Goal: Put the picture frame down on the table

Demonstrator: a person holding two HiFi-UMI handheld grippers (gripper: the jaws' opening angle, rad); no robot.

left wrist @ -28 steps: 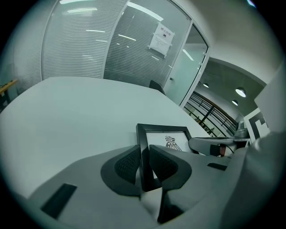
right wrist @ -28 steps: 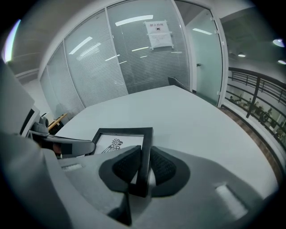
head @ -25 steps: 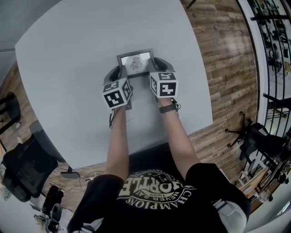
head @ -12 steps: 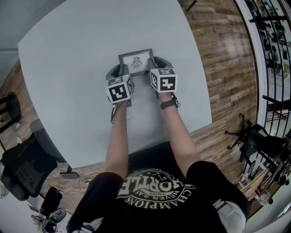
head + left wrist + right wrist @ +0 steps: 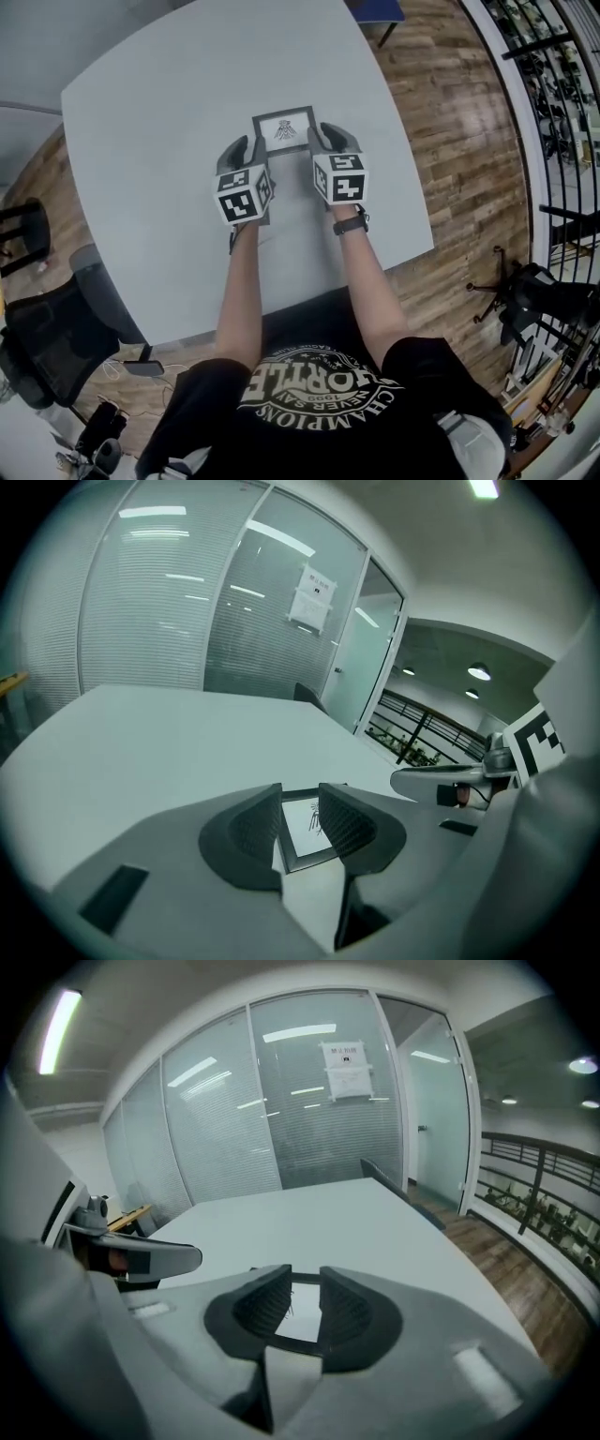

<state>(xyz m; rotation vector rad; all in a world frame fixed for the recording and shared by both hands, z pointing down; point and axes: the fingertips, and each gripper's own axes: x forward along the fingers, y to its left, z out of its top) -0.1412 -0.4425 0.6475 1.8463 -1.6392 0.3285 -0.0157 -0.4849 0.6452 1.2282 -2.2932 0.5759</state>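
Note:
The picture frame (image 5: 284, 128), dark-edged with a white sheet and a small drawing, lies flat on the grey table (image 5: 159, 112). My left gripper (image 5: 244, 150) hovers above its near left corner and my right gripper (image 5: 328, 141) above its near right corner. The left jaws have just been opening and nothing is between them. In the left gripper view the frame (image 5: 307, 829) shows on the table through the gap of the left gripper (image 5: 300, 803). The right gripper (image 5: 306, 1290) stands open too, with the frame (image 5: 302, 1314) below its gap.
Black office chairs (image 5: 47, 337) stand at the table's left near corner. Wooden floor (image 5: 450, 141) runs along the right edge, with a chair base (image 5: 525, 291) and a railing beyond. A glass wall with blinds (image 5: 187, 621) closes the far side.
Both grippers have risen off the picture frame and pulled slightly back toward the person. The left jaws have let go and opened. The frame stays lying on the table.

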